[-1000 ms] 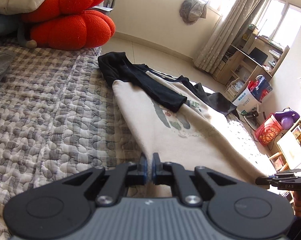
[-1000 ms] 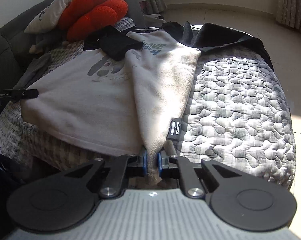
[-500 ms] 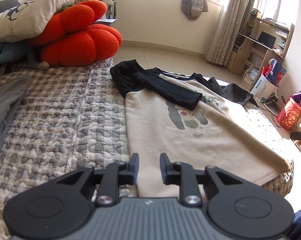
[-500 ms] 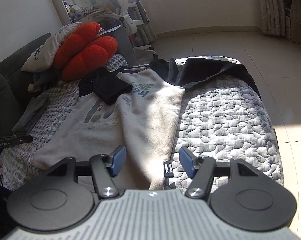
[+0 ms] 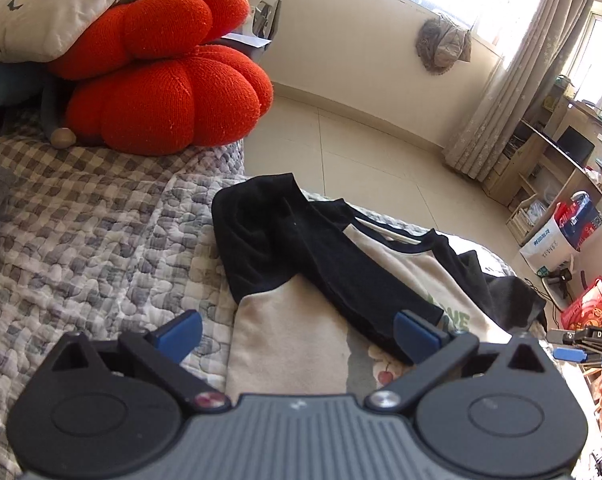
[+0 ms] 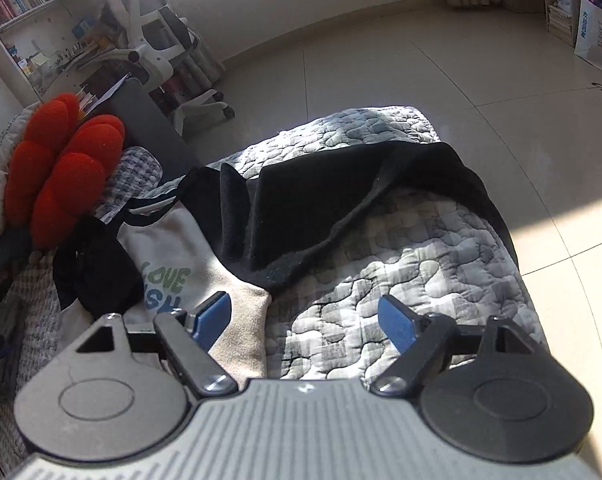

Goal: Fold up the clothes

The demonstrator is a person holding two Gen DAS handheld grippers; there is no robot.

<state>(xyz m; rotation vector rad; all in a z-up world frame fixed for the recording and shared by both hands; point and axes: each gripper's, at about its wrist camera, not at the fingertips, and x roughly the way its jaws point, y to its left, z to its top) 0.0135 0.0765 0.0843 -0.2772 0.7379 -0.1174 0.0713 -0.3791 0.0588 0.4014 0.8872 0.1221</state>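
Note:
A cream sweatshirt [image 5: 293, 336] with black sleeves lies on the quilted bed. One black sleeve [image 5: 341, 276] is folded across its chest. My left gripper [image 5: 299, 332] is open and empty, just above the shirt's body near that sleeve. In the right wrist view the shirt [image 6: 173, 256] shows its green print, and its other black sleeve [image 6: 333, 200] lies spread out on the quilt. My right gripper [image 6: 305, 320] is open and empty, above the shirt's folded right edge and the quilt. The right gripper's tip also shows in the left wrist view [image 5: 581, 340].
Orange plush cushions [image 5: 161, 80] and a pale pillow [image 5: 61, 4] sit at the head of the grey patterned quilt [image 5: 81, 240]. The bed's edge drops to a tiled floor [image 6: 421, 60]. An office chair [image 6: 153, 40] and shelves stand beyond.
Both grippers were shut on the shirt's bottom hem a second ago. They let go, opened wide and moved forward up the shirt toward the sleeves.

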